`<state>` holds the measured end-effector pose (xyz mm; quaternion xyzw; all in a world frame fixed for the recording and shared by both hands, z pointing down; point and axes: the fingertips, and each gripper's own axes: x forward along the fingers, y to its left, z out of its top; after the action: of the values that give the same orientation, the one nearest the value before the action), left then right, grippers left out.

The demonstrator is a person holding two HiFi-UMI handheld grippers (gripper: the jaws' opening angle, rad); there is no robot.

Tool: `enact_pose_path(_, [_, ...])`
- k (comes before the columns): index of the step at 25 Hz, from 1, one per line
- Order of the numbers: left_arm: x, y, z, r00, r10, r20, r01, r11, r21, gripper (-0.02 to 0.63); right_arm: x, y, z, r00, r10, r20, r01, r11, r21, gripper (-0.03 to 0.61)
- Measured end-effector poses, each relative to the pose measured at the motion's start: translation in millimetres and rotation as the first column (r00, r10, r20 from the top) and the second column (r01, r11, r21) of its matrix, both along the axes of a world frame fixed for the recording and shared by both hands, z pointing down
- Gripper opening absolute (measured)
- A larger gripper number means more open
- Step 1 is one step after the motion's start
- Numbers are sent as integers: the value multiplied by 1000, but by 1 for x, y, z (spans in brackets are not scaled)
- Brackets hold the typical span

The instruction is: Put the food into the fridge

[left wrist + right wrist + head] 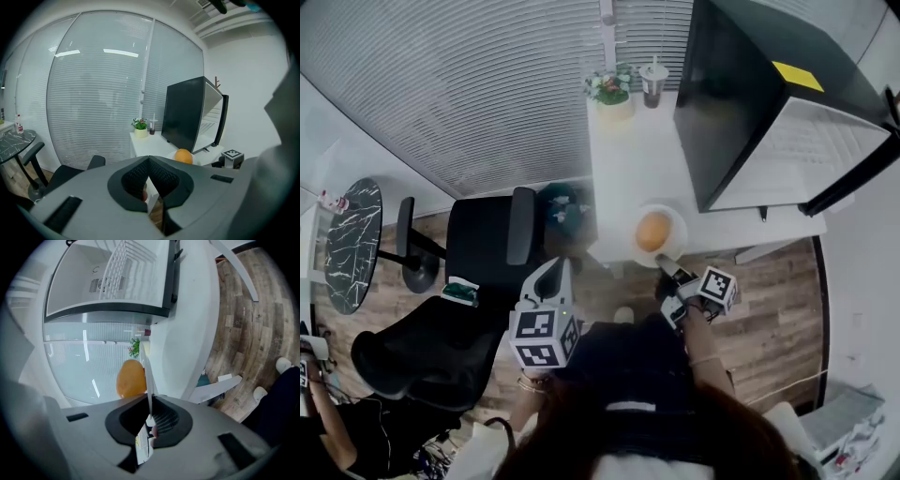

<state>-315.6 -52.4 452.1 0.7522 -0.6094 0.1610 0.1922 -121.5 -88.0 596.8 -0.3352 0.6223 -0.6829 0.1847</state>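
Observation:
A round orange food item [652,231] lies on a white plate [676,219] at the near edge of the white table [623,159]. My right gripper [667,266] is shut on the plate's near rim. In the right gripper view the plate [146,371] runs edge-on into the gripper [150,411], with the food [131,377] to its left. The black mini fridge [727,103] stands on the table at the right, its door open and white shelves showing [112,282]. My left gripper [551,275] hangs left of the table, shut [149,161] on nothing. The food [183,156] lies ahead of it.
A potted plant [611,91] and a drink cup with a straw [653,82] stand at the table's far end. A black office chair [478,244] sits to the left, a round dark marble table [352,244] beyond it. A teal bin [562,208] stands beside the table.

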Motion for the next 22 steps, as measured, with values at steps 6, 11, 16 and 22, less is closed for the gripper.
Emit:
enact_pose_path(6, [15,-3,-4,1000,-9,2,9,1000,14,0,12,3,-10,1000,-16,7,16,1000,-2,14])
enact_pose_path(11, [37,0,-9,999,-30,-11,31,999,11,0,25,6,-20,998,-60,22,60,998,-6,14])
enact_pose_path(16, [60,6,-7,998,-50,-26,50,999,0,0,36,9,-29,993,-119,14,119,993,-4,14])
enact_pose_path(22, [86,2,-11,996,-77,-34,77,997,5,-1,54,12,-40,981,-195,-8,195,981,-5,14])
